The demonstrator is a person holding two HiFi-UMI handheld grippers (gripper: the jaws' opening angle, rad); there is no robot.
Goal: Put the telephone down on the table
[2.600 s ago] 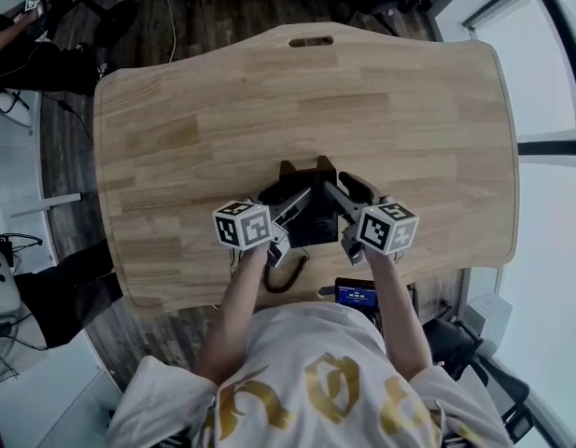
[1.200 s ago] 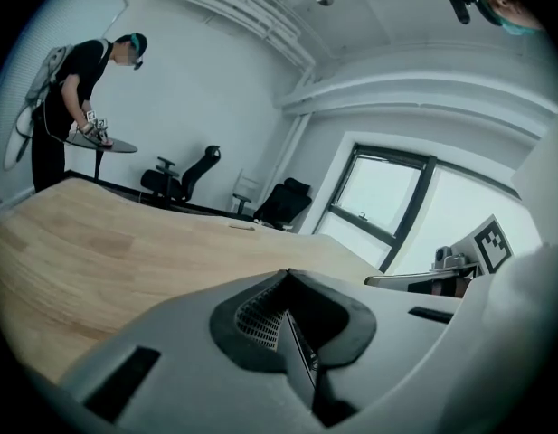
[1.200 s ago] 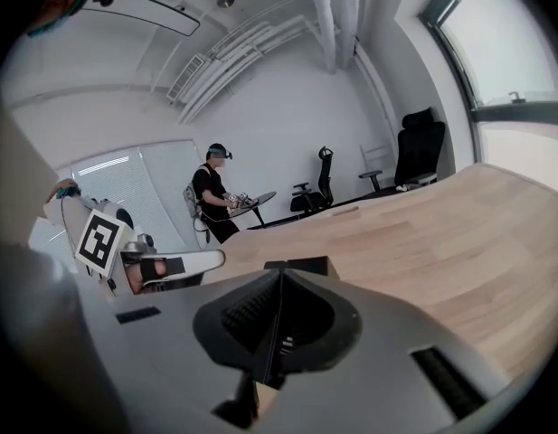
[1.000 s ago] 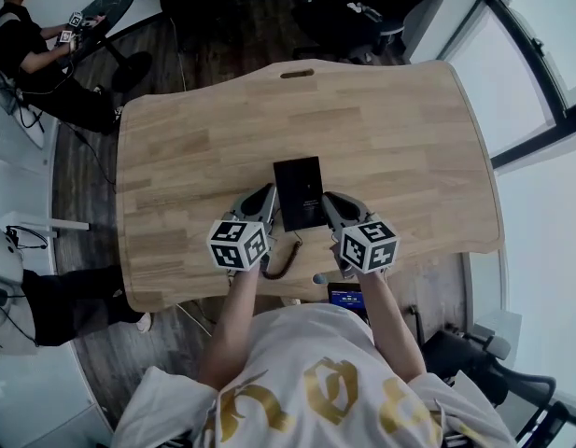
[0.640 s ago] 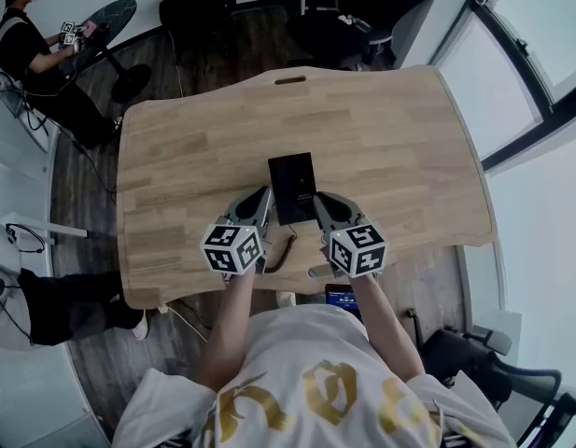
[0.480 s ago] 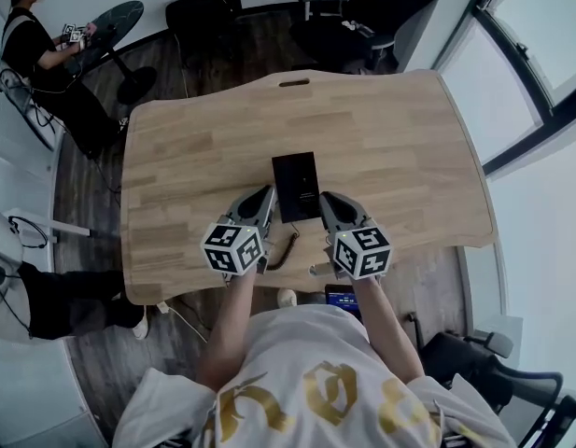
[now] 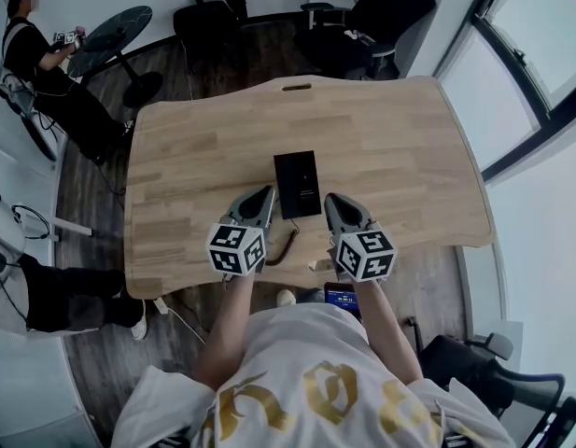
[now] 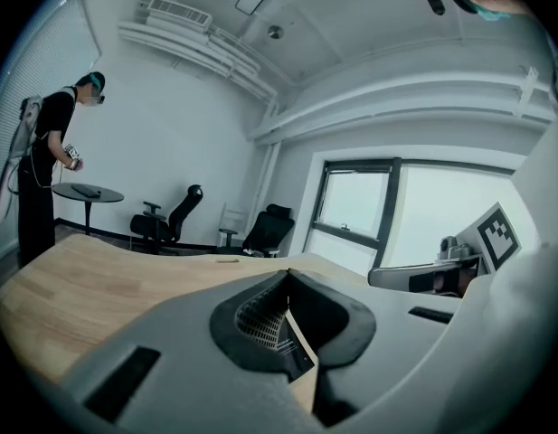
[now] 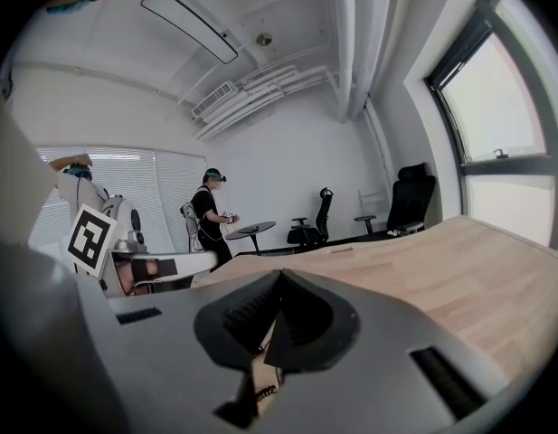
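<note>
Lying flat on the bench [image 7: 409,129], near the middle of its near edge, the telephone [image 7: 297,184] looks set down. The left gripper [image 7: 264,194] and right gripper [image 7: 331,199] flank its near end, jaws fully together and empty. I judge the task essentially done, with nothing left to place.
</note>
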